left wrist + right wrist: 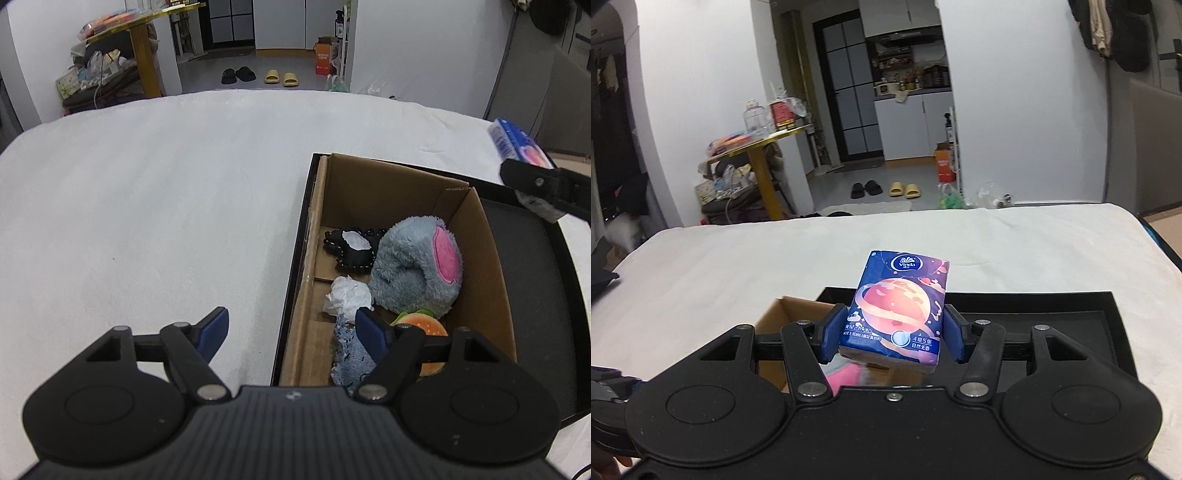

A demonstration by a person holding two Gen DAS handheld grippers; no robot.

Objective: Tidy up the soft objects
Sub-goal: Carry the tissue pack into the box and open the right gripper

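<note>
An open cardboard box point(388, 184) stands on a white padded surface point(166, 203). Inside lie a grey plush with a pink ear point(413, 266), a black beaded piece point(351, 247), a crumpled white tissue point(349, 295), a denim scrap point(351, 354) and a burger plush point(428, 328). My left gripper point(291, 325) hangs open over the box's near left wall, nothing between its blue pads. My right gripper point(894, 332) is shut on a blue tissue pack point(897, 306), held above the box point(783, 314). That pack point(517, 144) also shows at the left wrist view's right edge.
A black lid or tray point(524, 258) lies against the box's right side. Beyond the white surface are a yellow-legged table point(764, 166) with clutter, slippers point(905, 190) on the floor and an orange carton point(943, 164) by a doorway.
</note>
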